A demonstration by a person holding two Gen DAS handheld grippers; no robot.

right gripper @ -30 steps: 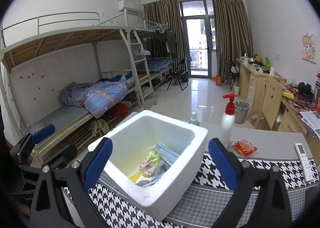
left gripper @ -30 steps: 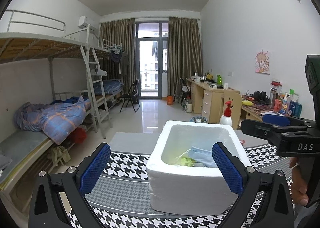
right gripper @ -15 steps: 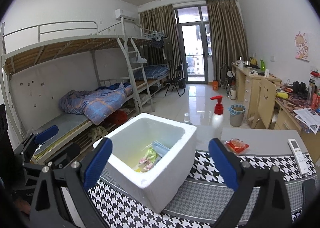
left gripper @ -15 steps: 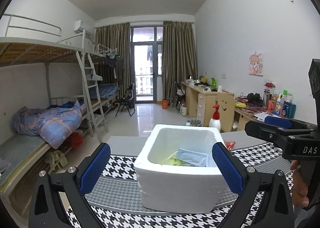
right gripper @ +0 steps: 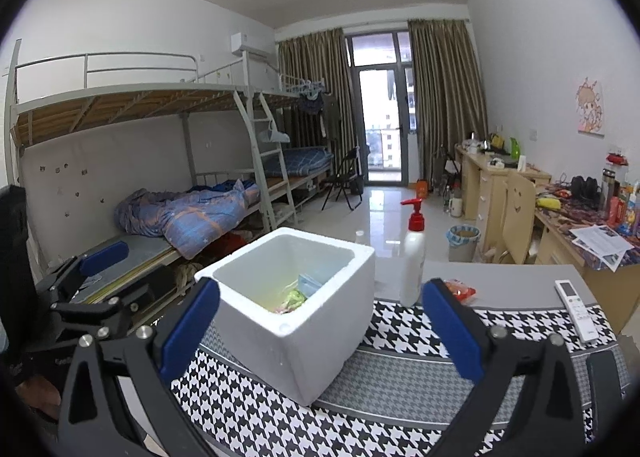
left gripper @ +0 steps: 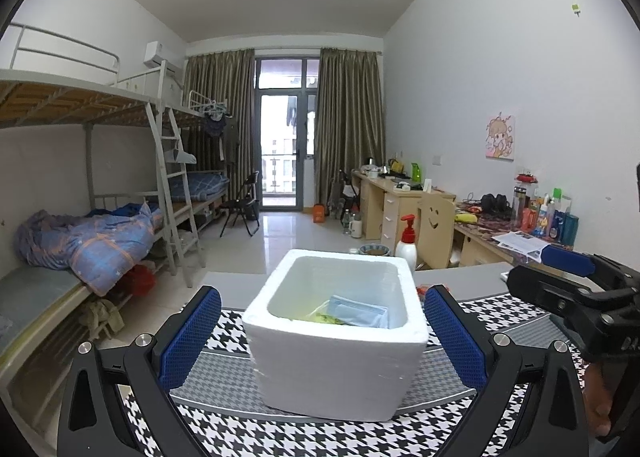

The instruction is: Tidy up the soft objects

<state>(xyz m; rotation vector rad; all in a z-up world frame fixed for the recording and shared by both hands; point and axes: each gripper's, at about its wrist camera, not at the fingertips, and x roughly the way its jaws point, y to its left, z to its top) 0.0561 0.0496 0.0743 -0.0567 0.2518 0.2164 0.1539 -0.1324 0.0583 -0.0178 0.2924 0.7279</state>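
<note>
- Both grippers are held spread wide and empty: the left gripper (left gripper: 322, 331) frames the white foam box (left gripper: 336, 341) between its blue pads (left gripper: 190, 337), and the right gripper (right gripper: 320, 327) is aimed at the same box from the other side, nothing being clasped by either.
- Soft items are seen lying at the bottom of the box: a folded light-blue cloth (left gripper: 358, 315) and a yellow-green soft piece (right gripper: 294, 299) beside it.
- The box stands on a houndstooth mat (right gripper: 404, 321), with a red-capped pump bottle (right gripper: 414, 257) just beside it, a red-orange packet (right gripper: 460, 289) near the bottle and a white remote (right gripper: 576, 307) well apart, toward the table's right edge.
- The step in hand is judged to lie between placements, or at the close of the task, since no loose soft object is shown on the mat.
- If anything more is to be sorted, a fresh target would first have to be found; the packet seems the only candidate, though its softness cannot be told.
- Each tool is held level and low, pointed forward over the table edge, with a hand (left gripper: 598, 397) glimpsed on the right gripper's handle in the left view.
</note>
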